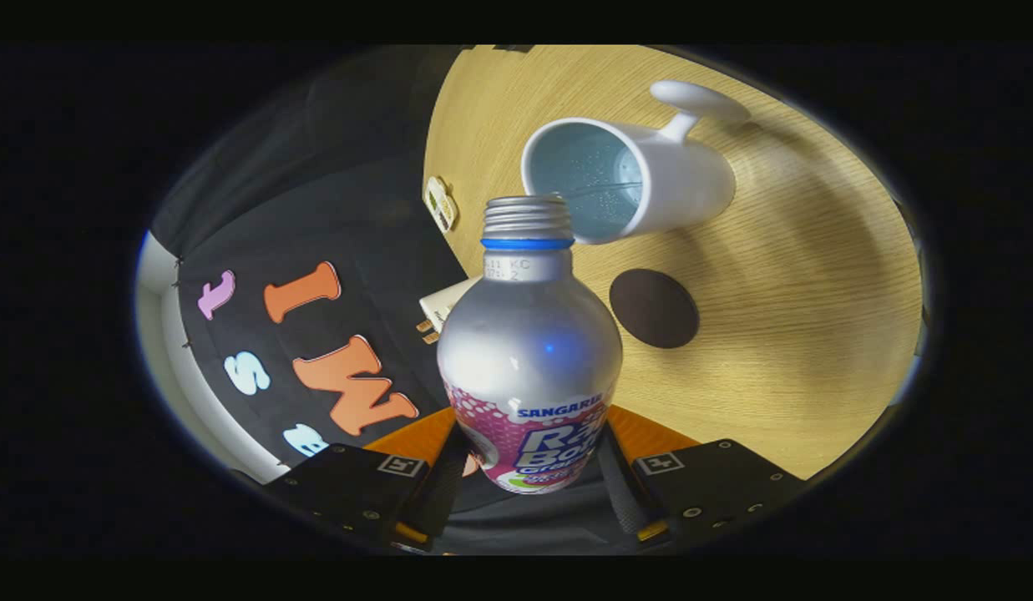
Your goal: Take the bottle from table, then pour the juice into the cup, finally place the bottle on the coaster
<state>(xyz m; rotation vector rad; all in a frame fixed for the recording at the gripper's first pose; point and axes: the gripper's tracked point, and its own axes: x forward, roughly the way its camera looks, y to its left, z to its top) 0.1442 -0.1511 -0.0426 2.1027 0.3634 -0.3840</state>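
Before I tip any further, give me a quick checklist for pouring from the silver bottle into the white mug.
1. Grip: gripper shut on the silver aluminium bottle, a finger on each side of its label: ok.
2. Cap: off, threaded neck bare: ok.
3. Aim: bottle mouth sits just short of the white ceramic mug rim: ok.
4. Mug interior: no objects inside: ok.
5. Round dark coaster on the wooden table, free for the bottle: ok.
6. Juice level in bottle: cannot tell.

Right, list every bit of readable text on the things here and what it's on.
"SANGARIA": on the label of the drink bottle held between the tongs.
Larger words below it: partly hidden, not readable whole.
Stamped code on the bottle's neck: too small.
Sticker at the table edge: blurred.
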